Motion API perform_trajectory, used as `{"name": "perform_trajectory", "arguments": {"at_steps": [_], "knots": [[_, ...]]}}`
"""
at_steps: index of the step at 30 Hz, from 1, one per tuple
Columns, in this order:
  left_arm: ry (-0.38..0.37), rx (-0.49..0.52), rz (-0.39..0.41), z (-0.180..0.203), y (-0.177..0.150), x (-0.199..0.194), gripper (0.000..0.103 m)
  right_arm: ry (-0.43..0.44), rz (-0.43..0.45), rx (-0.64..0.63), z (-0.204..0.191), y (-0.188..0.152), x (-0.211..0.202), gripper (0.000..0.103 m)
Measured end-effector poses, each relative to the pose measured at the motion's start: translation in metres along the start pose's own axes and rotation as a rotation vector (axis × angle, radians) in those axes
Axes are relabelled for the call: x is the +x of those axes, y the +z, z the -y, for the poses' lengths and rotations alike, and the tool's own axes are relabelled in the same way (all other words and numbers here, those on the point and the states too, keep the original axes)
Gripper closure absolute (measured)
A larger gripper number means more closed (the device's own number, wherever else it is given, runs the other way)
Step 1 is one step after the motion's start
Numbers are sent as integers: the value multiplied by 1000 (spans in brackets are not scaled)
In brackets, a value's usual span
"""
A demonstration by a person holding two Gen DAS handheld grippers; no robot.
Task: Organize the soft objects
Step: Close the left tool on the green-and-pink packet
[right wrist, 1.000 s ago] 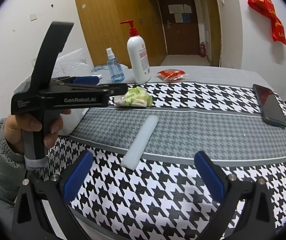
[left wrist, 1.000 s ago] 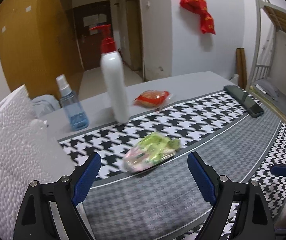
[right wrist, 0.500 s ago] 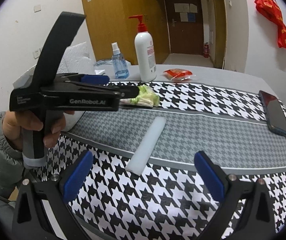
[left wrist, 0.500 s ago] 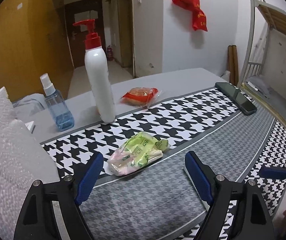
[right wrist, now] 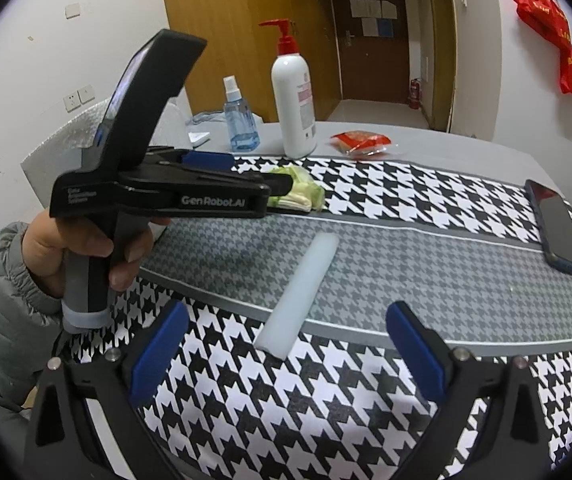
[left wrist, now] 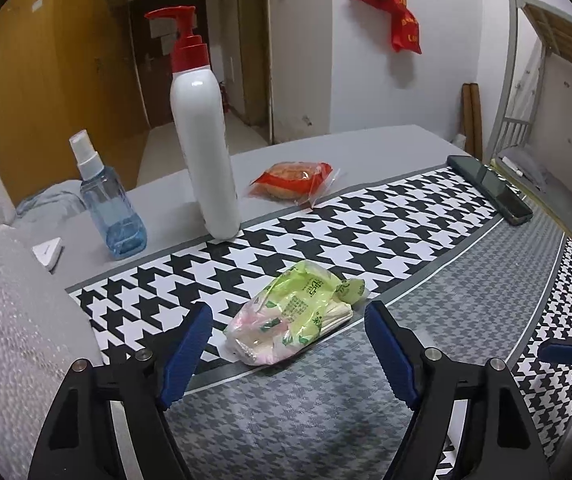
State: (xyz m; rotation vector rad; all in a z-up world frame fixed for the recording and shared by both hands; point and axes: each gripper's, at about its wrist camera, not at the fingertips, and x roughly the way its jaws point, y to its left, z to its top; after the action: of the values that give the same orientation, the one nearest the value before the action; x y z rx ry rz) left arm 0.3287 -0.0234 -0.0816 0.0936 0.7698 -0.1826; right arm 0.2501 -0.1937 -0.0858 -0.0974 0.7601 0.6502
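Observation:
A green and pink soft tissue pack [left wrist: 297, 318] lies on the houndstooth cloth, between and just beyond the open fingers of my left gripper [left wrist: 287, 352]. It also shows in the right wrist view [right wrist: 297, 194], partly hidden by the left gripper's body [right wrist: 158, 196]. A red snack packet [left wrist: 289, 179] lies further back on the grey table. A white foam strip [right wrist: 299, 290] lies on the cloth ahead of my open, empty right gripper [right wrist: 286, 352].
A white pump bottle [left wrist: 204, 136] and a blue spray bottle [left wrist: 112, 212] stand at the back left. A dark phone [left wrist: 489, 188] lies at the right edge. White foam sheets [left wrist: 2, 312] sit at the left. A small white triangular item [left wrist: 48, 252] lies near them.
My left gripper has moved forward and lower toward the tissue pack, which now sits between its fingertips. The right gripper has stayed almost still.

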Motion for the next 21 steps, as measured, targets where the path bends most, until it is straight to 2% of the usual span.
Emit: {"name": "perform_trajectory", "arguments": {"at_steps": [3, 10, 21], "knots": [[-19, -4, -6, -3, 0, 5, 24, 1, 0, -7, -2, 1, 1, 3], [-33, 9, -44, -6, -3, 21, 36, -2, -9, -15, -1, 2, 5, 3], [-33, 26, -56, -4, -5, 34, 57, 4, -23, -17, 0, -2, 7, 3]]}}
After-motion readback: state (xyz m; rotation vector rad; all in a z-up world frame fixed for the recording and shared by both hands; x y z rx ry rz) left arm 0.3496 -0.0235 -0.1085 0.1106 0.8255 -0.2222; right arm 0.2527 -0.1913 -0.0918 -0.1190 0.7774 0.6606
